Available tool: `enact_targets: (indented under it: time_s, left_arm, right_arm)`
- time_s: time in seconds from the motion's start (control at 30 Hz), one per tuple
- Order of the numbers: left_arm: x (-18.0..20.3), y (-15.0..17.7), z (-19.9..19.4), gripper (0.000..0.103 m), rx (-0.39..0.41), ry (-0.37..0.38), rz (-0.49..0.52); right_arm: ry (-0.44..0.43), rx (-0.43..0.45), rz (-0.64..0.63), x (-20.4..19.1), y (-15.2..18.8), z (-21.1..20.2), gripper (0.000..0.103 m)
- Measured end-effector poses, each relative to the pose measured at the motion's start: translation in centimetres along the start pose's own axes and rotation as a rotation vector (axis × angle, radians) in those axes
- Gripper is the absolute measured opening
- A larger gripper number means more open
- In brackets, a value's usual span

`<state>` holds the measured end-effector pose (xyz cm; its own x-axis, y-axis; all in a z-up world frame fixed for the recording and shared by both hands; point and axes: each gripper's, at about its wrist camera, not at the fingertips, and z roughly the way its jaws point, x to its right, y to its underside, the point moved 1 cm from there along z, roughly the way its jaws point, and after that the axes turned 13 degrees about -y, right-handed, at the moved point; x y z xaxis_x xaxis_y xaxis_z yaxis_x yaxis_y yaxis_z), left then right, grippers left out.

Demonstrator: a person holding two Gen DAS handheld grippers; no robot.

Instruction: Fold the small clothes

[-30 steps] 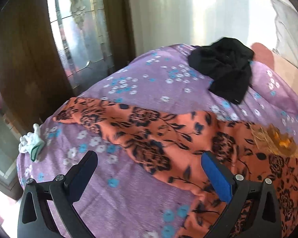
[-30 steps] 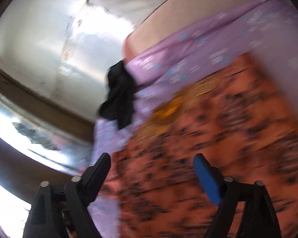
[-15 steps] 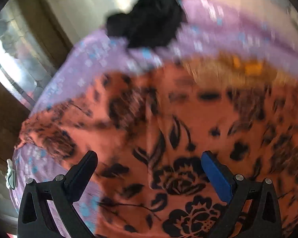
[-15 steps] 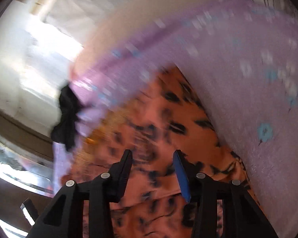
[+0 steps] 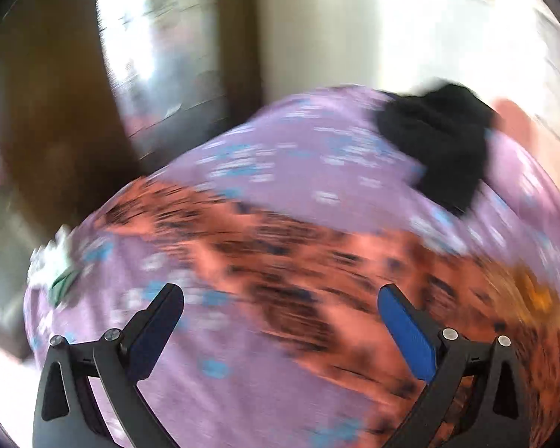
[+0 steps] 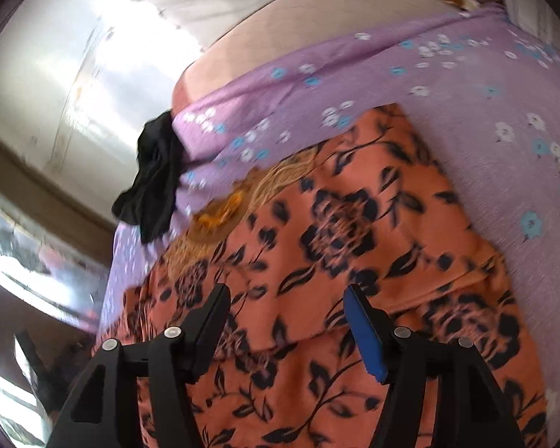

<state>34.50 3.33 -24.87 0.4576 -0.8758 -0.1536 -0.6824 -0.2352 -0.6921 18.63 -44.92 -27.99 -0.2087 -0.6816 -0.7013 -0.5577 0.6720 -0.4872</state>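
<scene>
The right tool (image 6: pixel 285 326) has spread again, empty, over the orange floral garment (image 6: pixel 339 261) lying across the bed (image 6: pixel 485 171); the left tool (image 5: pixel 280 321), spread wide, has swung back toward the garment's far end.

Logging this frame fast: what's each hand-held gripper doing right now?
Left hand-held gripper: open, holding nothing, above the orange floral garment.
Right hand-held gripper: open, holding nothing, over the same garment.
</scene>
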Motion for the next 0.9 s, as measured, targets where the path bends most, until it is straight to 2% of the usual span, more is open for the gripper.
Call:
enact_targets:
  time_s: [0.17,0.2,0.37,0.43,0.47,0.53,0.57,0.6,0.67,0.73,0.77,0.8,0.9]
  left_arm:
    - [-8.0,-2.6,5.9,0.103,-0.065,-0.089,-0.167]
    - [-9.3,-2.9,7.0,0.103,-0.082,-0.085,-0.191]
    - [-13.1,-4.1,12.3,0.101,-0.210,0.047,-0.347]
    - [-13.1,-4.4,13.2,0.086,-0.230,0.097,-0.376]
    - [-12.7,-4.8,13.8,0.075,-0.239,0.144,-0.368]
    - [-11.9,-5.2,15.1,0.064,-0.270,0.190,-0.341]
    - [-11.3,-5.1,16.1,0.056,-0.304,0.190,-0.328]
    - [-11.0,-5.0,16.6,0.052,-0.314,0.182,-0.324]
    - [-10.5,-5.3,16.6,0.052,-0.279,0.164,-0.317]
    - [-10.1,-5.8,16.8,0.042,-0.272,0.173,-0.315]
    - [-10.3,-5.8,17.1,0.023,-0.271,0.184,-0.326]
    - [-10.4,-5.9,17.5,0.014,-0.278,0.189,-0.338]
    - [-10.2,-5.9,17.2,0.009,-0.258,0.172,-0.346]
  right_arm:
    - [0.002,-0.064,-0.068,-1.7,2.0,1.5,0.067]
    - [0.000,-0.075,-0.070,-1.8,2.2,1.9,0.067]
    - [0.000,-0.093,-0.071,-1.9,2.8,3.3,0.067]
    - [0.002,-0.087,-0.072,-1.9,2.7,3.5,0.067]
    - [0.003,-0.086,-0.070,-1.9,2.6,3.7,0.067]
    - [0.003,-0.085,-0.061,-1.7,2.5,3.8,0.067]
    - [0.002,-0.086,-0.054,-1.5,2.4,3.9,0.067]
    - [0.003,-0.086,-0.051,-1.4,2.4,4.0,0.067]
    - [0.004,-0.088,-0.052,-1.3,2.3,4.1,0.067]
    - [0.006,-0.090,-0.058,-1.4,2.2,4.2,0.067]
    - [0.006,-0.091,-0.059,-1.3,2.1,4.2,0.067]
    - [0.007,-0.091,-0.057,-1.3,2.0,4.2,0.067]
    - [0.009,-0.075,-0.047,-1.0,1.7,3.8,0.067]
